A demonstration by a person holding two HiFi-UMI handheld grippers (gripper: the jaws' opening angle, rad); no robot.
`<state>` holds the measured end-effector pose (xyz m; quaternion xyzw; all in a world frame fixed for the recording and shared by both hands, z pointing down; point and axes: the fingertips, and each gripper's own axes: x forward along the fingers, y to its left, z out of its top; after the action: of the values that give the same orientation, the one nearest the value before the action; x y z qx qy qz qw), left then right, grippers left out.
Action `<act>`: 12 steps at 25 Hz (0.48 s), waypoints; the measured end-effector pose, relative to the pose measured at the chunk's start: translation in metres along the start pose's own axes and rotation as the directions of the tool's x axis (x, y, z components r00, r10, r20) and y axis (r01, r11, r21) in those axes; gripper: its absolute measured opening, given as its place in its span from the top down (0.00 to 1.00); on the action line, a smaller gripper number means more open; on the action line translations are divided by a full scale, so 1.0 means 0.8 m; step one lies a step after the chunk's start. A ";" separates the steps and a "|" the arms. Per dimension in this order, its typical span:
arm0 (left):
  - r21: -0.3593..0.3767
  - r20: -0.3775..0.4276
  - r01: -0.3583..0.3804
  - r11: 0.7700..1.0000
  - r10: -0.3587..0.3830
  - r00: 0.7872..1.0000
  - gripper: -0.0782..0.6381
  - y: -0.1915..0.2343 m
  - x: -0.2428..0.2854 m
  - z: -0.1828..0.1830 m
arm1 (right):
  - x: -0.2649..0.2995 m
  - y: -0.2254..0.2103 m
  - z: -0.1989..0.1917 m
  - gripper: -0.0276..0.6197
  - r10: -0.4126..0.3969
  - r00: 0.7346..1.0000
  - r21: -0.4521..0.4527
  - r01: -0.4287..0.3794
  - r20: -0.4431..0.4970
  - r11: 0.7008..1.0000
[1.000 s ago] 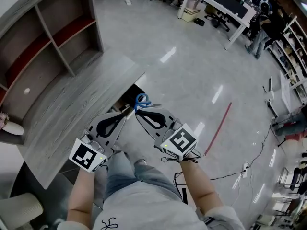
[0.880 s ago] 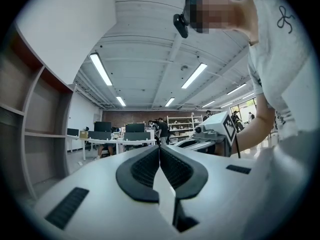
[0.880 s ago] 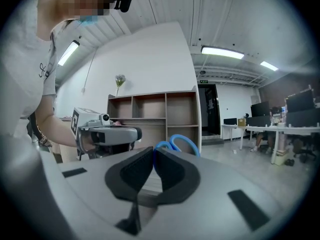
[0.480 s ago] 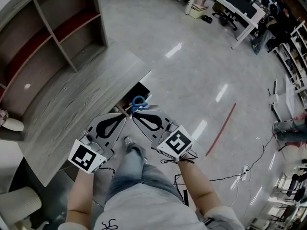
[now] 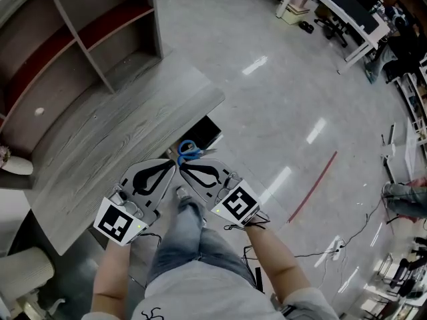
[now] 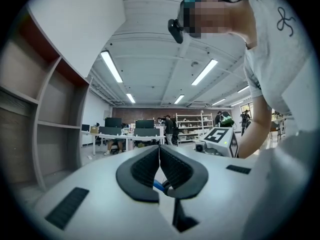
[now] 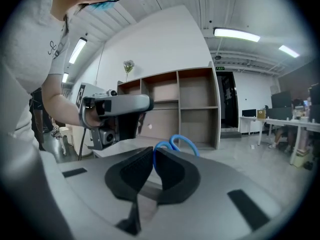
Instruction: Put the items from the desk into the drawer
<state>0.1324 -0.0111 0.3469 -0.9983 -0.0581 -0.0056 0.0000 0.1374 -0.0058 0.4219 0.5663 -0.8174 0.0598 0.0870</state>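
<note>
A glossy grey floor fills most of the head view. The grey wood desk runs across the left, with an open shelf unit behind it. Under the desk's near corner the drawer stands pulled out, its dark inside showing.

The person's forearms come up from the bottom edge, and the two grippers are held close together, tips nearly meeting just off the desk edge. The left gripper has its jaws pressed together at the tips; in its own view nothing is clamped there, and only a bit of blue shows through the gap lower down. The right gripper is closed on the scissors. In its own view the blue handle loops rise from between the pads.

The scissors hang in the air beside the drawer's opening, off the desk. Whether they are over the drawer or just in front of it cannot be told.
</note>
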 end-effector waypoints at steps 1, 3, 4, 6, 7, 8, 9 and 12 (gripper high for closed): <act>-0.001 0.000 -0.005 1.000 0.005 1.000 0.87 0.004 0.001 -0.002 | 0.005 -0.001 -0.006 0.91 0.012 1.000 0.003 -0.012 -0.003 1.000; -0.004 -0.004 -0.011 1.000 0.011 1.000 0.87 0.011 0.004 -0.007 | 0.015 -0.003 -0.016 0.91 0.034 0.999 0.012 -0.034 -0.008 0.999; -0.005 -0.006 -0.013 1.000 0.013 1.000 0.88 0.015 0.006 -0.009 | 0.019 -0.004 -0.022 0.91 0.043 0.999 0.018 -0.043 -0.010 0.999; -0.011 -0.011 -0.016 1.000 0.016 1.000 0.88 0.021 0.009 -0.015 | 0.028 -0.006 -0.034 0.91 0.061 0.998 0.030 -0.060 -0.017 0.998; -0.015 -0.014 -0.019 1.000 0.019 1.000 0.87 0.024 0.010 -0.019 | 0.032 -0.007 -0.040 0.91 0.070 0.997 0.035 -0.069 -0.022 0.997; -0.018 -0.018 -0.024 1.000 0.023 1.000 0.87 0.027 0.011 -0.022 | 0.037 -0.008 -0.046 0.91 0.079 0.997 0.039 -0.078 -0.028 0.996; -0.021 -0.022 -0.028 0.999 0.028 0.999 0.87 0.031 0.012 -0.026 | 0.041 -0.010 -0.052 0.91 0.088 0.996 0.042 -0.086 -0.033 0.995; -0.028 -0.029 -0.046 0.999 0.045 0.999 0.87 0.045 0.015 -0.037 | 0.053 -0.013 -0.065 0.91 0.116 0.992 0.043 -0.114 -0.050 0.993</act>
<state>0.1485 -0.0453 0.3766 -0.9991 -0.0350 -0.0204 -0.0135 0.1365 -0.0379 0.4818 0.5182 -0.8447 0.0957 0.0934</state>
